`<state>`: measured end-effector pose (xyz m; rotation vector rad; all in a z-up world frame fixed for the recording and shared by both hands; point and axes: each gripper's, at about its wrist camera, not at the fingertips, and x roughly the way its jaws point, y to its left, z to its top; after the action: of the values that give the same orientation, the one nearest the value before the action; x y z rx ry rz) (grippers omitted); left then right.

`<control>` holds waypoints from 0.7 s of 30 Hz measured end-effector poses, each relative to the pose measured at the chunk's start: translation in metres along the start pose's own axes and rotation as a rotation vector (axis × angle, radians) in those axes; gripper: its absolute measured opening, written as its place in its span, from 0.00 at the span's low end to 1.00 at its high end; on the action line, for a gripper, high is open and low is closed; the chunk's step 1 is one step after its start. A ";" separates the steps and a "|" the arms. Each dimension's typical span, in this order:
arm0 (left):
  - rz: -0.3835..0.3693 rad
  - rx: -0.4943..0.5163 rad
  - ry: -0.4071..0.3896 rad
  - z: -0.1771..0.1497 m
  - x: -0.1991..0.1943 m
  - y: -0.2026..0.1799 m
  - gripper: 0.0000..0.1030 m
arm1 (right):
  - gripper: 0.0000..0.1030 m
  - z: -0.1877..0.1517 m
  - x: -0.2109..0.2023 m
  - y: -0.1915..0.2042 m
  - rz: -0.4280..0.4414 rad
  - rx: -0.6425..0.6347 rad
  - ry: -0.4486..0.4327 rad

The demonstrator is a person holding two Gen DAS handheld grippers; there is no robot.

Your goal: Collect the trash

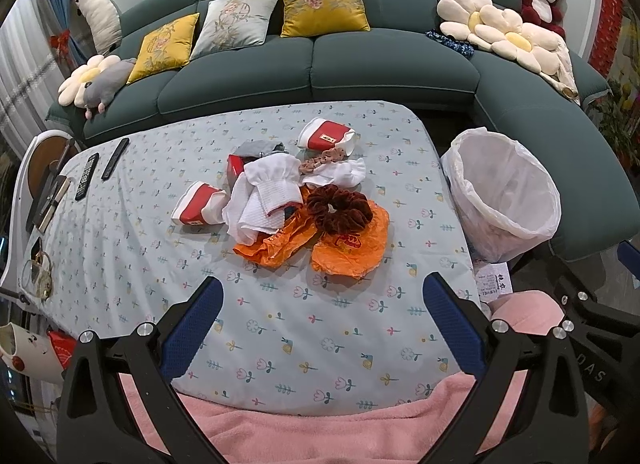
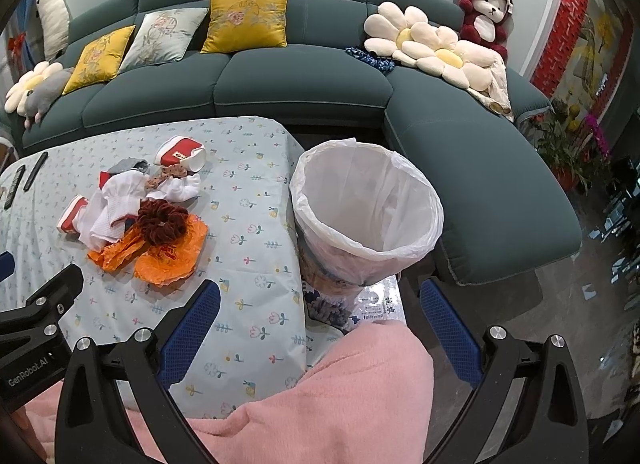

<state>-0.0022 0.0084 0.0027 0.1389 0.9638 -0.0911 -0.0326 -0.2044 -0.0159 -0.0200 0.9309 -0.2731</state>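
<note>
Trash pile [image 1: 304, 200] sits mid-surface, straight ahead of the left gripper [image 1: 322, 324], which is spread wide and holding nothing. Right gripper [image 2: 320, 328] is likewise wide and empty, aimed at the lined bin [image 2: 366, 212] just off the surface's right edge. Pile lies up-left of it, so the left looks nearer for the first pick.

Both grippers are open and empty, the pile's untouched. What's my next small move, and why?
Probably ease the left gripper forward onto the orange plastic bag: it is the pile's nearest piece, straight ahead of the open jaws, and the lined bin stands just right of the table.
</note>
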 end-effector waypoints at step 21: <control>-0.004 0.006 -0.002 0.004 0.002 0.003 0.93 | 0.93 0.002 0.001 0.005 -0.009 -0.006 -0.006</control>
<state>0.0026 0.0107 0.0035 0.1423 0.9619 -0.0973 -0.0295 -0.2002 -0.0166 -0.0309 0.9262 -0.2784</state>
